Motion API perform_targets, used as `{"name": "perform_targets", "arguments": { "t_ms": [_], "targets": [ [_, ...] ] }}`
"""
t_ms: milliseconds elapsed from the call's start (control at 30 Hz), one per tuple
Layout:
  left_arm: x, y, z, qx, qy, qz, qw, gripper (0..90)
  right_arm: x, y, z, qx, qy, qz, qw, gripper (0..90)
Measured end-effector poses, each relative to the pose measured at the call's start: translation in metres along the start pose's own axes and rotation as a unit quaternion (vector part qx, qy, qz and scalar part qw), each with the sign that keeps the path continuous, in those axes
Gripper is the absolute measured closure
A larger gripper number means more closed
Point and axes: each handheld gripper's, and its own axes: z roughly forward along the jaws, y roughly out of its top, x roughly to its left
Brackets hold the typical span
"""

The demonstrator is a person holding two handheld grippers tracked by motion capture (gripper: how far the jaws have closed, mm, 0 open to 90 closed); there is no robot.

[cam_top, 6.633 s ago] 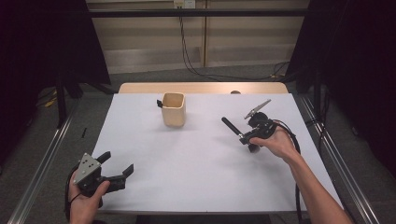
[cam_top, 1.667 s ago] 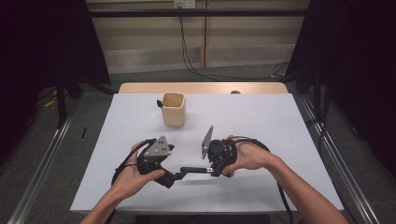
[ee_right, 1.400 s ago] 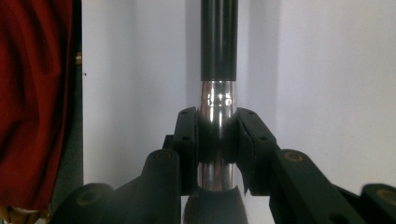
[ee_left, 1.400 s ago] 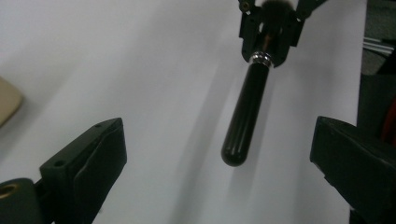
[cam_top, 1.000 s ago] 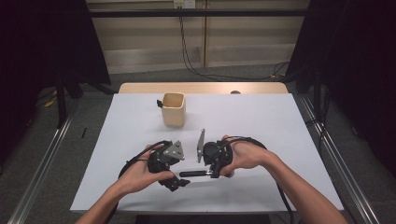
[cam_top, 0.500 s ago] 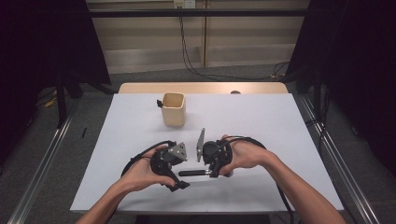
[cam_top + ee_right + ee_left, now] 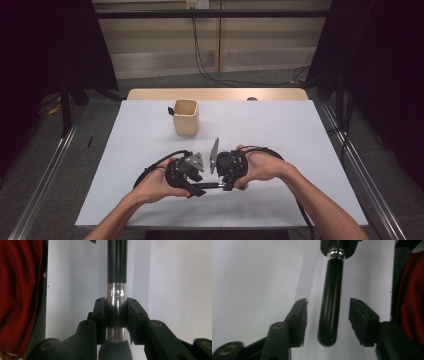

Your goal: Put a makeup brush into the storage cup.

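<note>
Black-handled brush [image 7: 330, 302] held level just above the white table [image 7: 300, 130], well short of the beige cup [image 7: 186, 117], its chrome collar [image 7: 116, 296] clamped in the right gripper [image 7: 116, 315]. Handover only half done: left gripper [image 7: 328, 322] part open astride the handle, jaws just closing, pads not yet touching; grasp, release and likely the drop into the cup remaining. Since the earliest frame, both hands brought from the table's sides to meet near the cup.

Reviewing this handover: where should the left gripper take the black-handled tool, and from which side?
On the black handle, mid-length, coming end-on from its rounded free end. The right gripper is clamped on the silver collar, so only the straight, round handle is free; the left gripper straddles it, its jaws just closing.
</note>
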Motion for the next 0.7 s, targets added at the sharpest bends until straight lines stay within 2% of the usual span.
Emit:
{"name": "perform_targets", "arguments": {
  "t_ms": [33, 167, 200, 233, 333, 400, 700],
  "targets": [
    [0.001, 0.0004, 0.0003, 0.003, -0.007, 0.002, 1.0, 52.4, -0.0004, -0.0001, 0.0006, -0.001, -0.001, -0.001, 1.0, 71.6],
    [0.002, -0.0002, 0.0029, -0.002, -0.013, -0.004, 0.9999, 59.3, -0.0012, -0.0007, 0.0012, -0.006, -0.002, -0.001, 1.0, 71.6],
    [0.0015, -0.0005, 0.0036, -0.007, -0.01, -0.004, 0.9999, 61.3, -0.0016, -0.0013, 0.0011, -0.008, -0.001, 0.001, 1.0, 71.5],
    [0.0017, -0.0003, 0.0034, -0.007, -0.004, 0.006, 1.0, 62.8, -0.0018, -0.0018, 0.001, -0.009, -0.001, 0.001, 1.0, 71.6],
    [0.0021, 0.0003, 0.0032, -0.012, -0.008, 0.001, 0.9999, 70.5, -0.0009, -0.0027, 0.0012, -0.012, -0.004, -0.001, 0.9999, 71.6],
    [0.0014, 0.0001, 0.0045, -0.011, -0.014, -0.005, 0.9998, 71.6, -0.0006, -0.0033, 0.0009, -0.011, -0.004, -0.004, 0.9999, 71.6],
    [0.0047, -0.0001, 0.0053, -0.009, -0.025, 0.006, 0.9996, 74.0, -0.001, -0.0051, -0.0009, -0.019, -0.016, -0.015, 0.9996, 71.3]
  ]
}}
